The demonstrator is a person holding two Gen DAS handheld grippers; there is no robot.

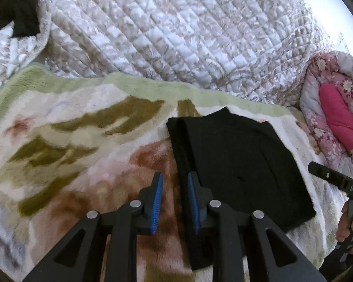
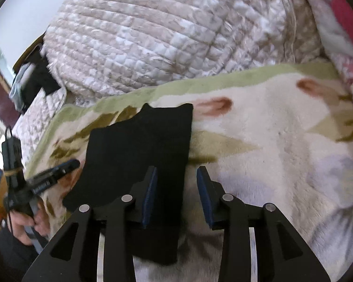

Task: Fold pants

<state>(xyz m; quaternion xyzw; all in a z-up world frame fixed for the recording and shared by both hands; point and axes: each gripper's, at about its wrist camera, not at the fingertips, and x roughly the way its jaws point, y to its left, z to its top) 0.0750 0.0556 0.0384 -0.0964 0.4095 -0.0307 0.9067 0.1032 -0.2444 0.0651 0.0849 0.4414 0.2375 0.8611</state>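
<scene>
The black pants [image 1: 237, 162] lie folded into a flat rectangle on a fleece blanket [image 1: 70, 141]. They also show in the right wrist view [image 2: 138, 155]. My left gripper [image 1: 175, 178] is open and empty, its blue pads astride the left edge of the pants, just above it. My right gripper [image 2: 176, 171] is open and empty over the right edge of the pants. The right gripper shows at the right of the left wrist view [image 1: 317, 166], and the left gripper at the left of the right wrist view [image 2: 68, 164].
A white quilted duvet [image 1: 176, 30] is heaped behind the blanket. A pink floral quilt with a pink pillow [image 1: 338, 117] lies at the right. A dark garment [image 1: 23, 11] sits at the far left. The blanket [image 2: 282, 141] spreads to the right of the pants.
</scene>
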